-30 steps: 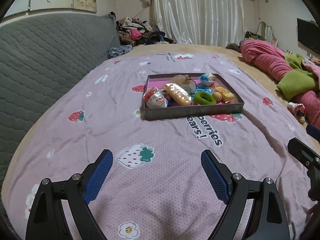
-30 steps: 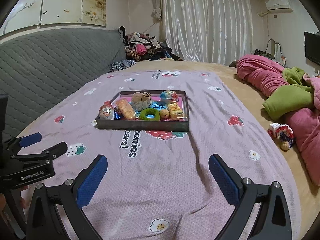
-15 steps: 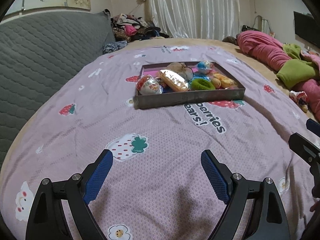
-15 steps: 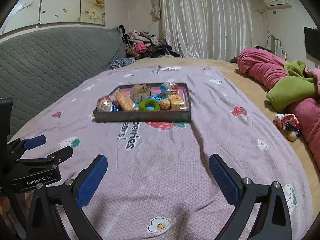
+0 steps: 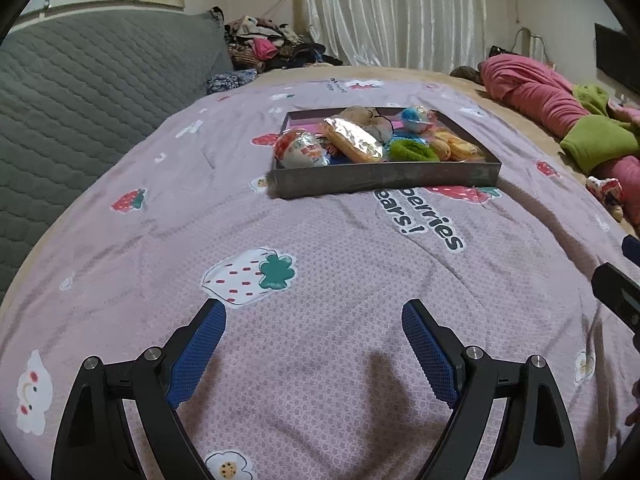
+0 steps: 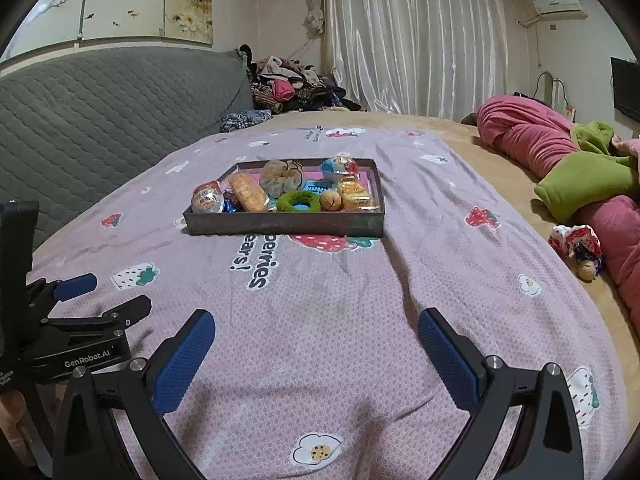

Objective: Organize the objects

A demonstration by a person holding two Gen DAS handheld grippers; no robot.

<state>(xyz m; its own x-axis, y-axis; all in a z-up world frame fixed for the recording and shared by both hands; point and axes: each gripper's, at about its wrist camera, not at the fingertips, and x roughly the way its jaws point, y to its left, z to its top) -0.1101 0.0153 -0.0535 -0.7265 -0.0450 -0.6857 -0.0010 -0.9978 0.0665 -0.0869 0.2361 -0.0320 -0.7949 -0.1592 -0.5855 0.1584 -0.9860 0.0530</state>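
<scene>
A shallow dark tray (image 5: 384,176) is shown lying on a pink strawberry-print bedspread (image 5: 320,264) that covers the bed. In the left wrist view the tray is seen toward 12 o'clock, slightly to the 1 o'clock side; in the right wrist view it is seen toward 11 o'clock. The tray is filled with small items: a foil-wrapped egg (image 5: 299,149) at its near left corner, a long wrapped pastry (image 5: 352,140) just beside the egg, a green hair tie (image 5: 412,151) near the front wall, a walnut (image 6: 331,200) just to the right of the hair tie, yellow packaged snacks (image 5: 460,146) at the right end, a beige scrunchie (image 6: 282,176) toward the back, and a blue-and-white wrapped ball (image 5: 418,118) at the far right corner.

The left gripper (image 5: 314,334) is held released, its blue-padded fingers spread wide above bare bedspread with nothing between them, well apart from the tray. The right gripper (image 6: 316,338) is likewise held released and empty, over the bedspread at the near edge.

At 9 o'clock a grey quilted headboard (image 6: 100,120) is seen; at 3 o'clock rolled pink and green blankets (image 6: 580,168) are seen, with a small doll (image 6: 578,246) lying near them on the tan sheet.
</scene>
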